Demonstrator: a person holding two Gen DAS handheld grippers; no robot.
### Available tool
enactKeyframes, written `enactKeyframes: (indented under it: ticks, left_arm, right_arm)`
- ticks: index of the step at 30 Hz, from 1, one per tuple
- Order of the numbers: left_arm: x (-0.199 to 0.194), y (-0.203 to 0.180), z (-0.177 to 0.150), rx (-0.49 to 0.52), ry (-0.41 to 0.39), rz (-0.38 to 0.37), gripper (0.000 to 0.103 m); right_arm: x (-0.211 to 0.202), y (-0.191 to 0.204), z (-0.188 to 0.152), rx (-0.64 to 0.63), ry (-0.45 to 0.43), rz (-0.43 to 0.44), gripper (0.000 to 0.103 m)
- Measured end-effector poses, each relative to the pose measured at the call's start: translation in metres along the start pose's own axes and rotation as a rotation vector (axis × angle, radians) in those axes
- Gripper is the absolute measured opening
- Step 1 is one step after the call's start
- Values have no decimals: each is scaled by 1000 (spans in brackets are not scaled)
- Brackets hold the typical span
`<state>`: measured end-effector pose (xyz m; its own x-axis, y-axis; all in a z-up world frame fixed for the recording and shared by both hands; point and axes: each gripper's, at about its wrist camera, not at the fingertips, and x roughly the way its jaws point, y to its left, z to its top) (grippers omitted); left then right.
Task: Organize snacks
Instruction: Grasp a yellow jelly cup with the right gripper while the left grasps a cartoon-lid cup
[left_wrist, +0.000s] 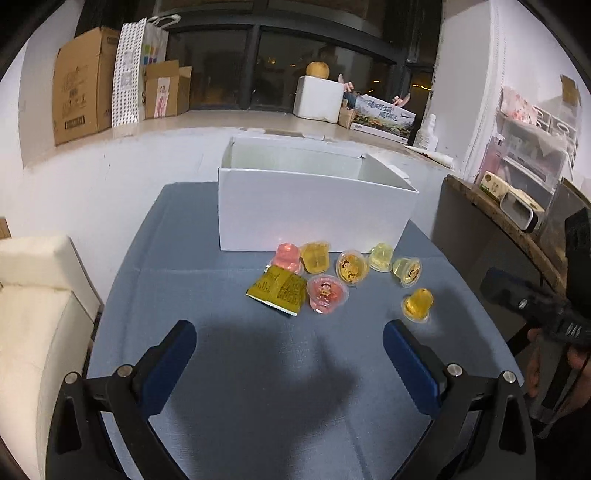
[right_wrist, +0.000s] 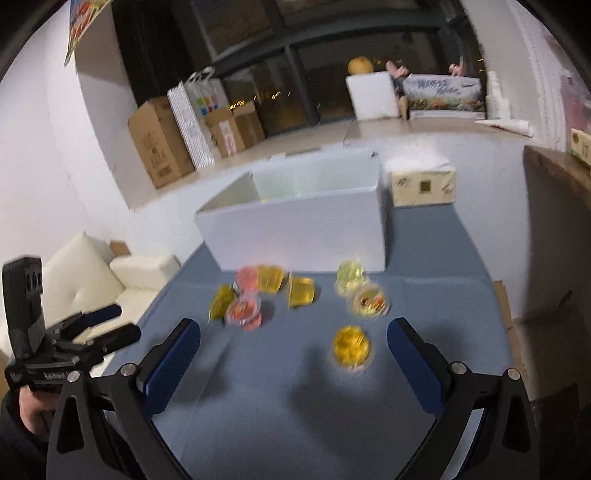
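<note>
Claw (left_wrist: 289, 341) on the left and claw (right_wrist: 293, 341) on the right both spread wide and empty above the surface (left_wrist: 229, 387), presumably poised to lift jelly cups (left_wrist: 417, 304) scattered before the open white box (left_wrist: 314, 210).

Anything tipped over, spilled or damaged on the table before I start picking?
No spill or damage shows. The jelly cups lie jumbled: the orange cup sits upside down apart from the rest, and a pink cup lies tipped against the gold packet. The white box stands open.
</note>
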<state>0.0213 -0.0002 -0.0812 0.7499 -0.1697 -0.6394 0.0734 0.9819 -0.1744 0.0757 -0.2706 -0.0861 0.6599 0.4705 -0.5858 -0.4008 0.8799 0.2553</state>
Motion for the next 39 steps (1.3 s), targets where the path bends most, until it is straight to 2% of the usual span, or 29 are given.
enactKeyframes:
  ticks: [7,10,12,13,14,15,16,23,28,33,39]
  left_arm:
    - [8,-6,-5,12,29,-14,103]
    - [13,-11,-8,24,43,-14,103]
    - [16,-15,-11,37,53,-20,103]
    - [17,-17,-12,41,55,-22,103]
    - [18,-18,-13,45,60,-24,103]
    - [20,-20,-14,48,66,-26,103]
    - [21,-21,-16,50,69,-26,103]
    - [36,-26,-17,69,94,-40,103]
    - [65,-35,-1,108,100,-44,103]
    - [101,-44,23,113,123,-136,103]
    - [136,-43,36,190,186,-151,102]
  right_arm:
    - [60,-21,-10,16,139,-54,103]
    - [80,-31,-12,30,163,-42,103]
    - [90,-34,-14,27,179,-49,97]
    - [94,-34,-15,17,190,-56,80]
    - [98,-32,-17,-2,200,-70,56]
    - [100,-32,-20,-13,207,-92,43]
    - [98,-32,-22,-5,199,-80,39]
    - [80,-32,-22,4,143,-45,37]
    - [60,-23,-14,-13,96,-44,37]
    - [39,-16,-9,-26,53,-45,37]
    - [32,-17,-11,-15,43,-33,34]
